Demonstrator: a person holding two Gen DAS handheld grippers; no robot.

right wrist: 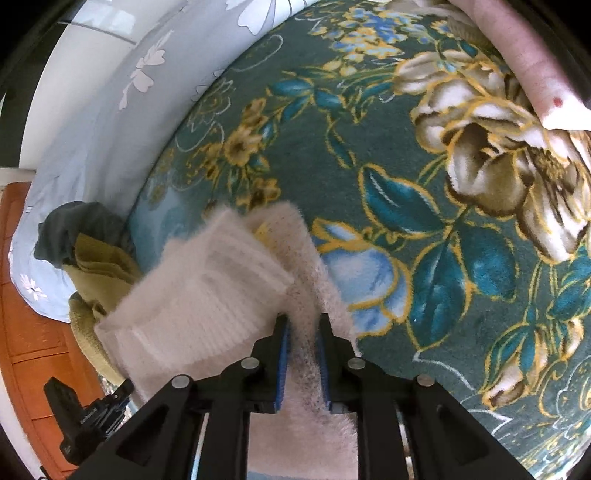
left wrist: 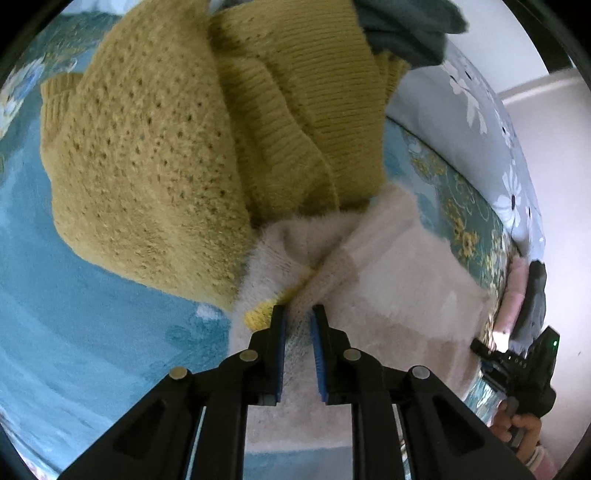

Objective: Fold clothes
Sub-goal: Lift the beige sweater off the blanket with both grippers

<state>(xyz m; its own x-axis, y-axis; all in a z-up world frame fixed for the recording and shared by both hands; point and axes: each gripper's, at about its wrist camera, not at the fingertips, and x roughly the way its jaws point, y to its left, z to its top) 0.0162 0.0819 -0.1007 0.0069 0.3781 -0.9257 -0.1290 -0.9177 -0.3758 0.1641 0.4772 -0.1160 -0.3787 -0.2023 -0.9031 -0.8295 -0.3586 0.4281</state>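
Observation:
A fluffy cream-white garment (left wrist: 391, 280) lies bunched on the teal floral blanket (left wrist: 74, 314). My left gripper (left wrist: 299, 314) is shut on one edge of it, cloth pinched between the blue pads. My right gripper (right wrist: 303, 325) is shut on another edge of the same cream garment (right wrist: 207, 295), which lies folded over itself and looks blurred. A mustard-yellow knit sweater (left wrist: 155, 155) lies crumpled just beyond the cream garment; it also shows in the right wrist view (right wrist: 99, 266). The right gripper's body shows in the left wrist view (left wrist: 524, 354).
A dark grey-green garment (left wrist: 410, 26) lies behind the sweater. A pale blue flowered duvet (left wrist: 491, 122) borders the blanket. A pink cloth (right wrist: 524, 62) lies at the far corner. An orange wooden cabinet (right wrist: 33, 332) stands beside the bed.

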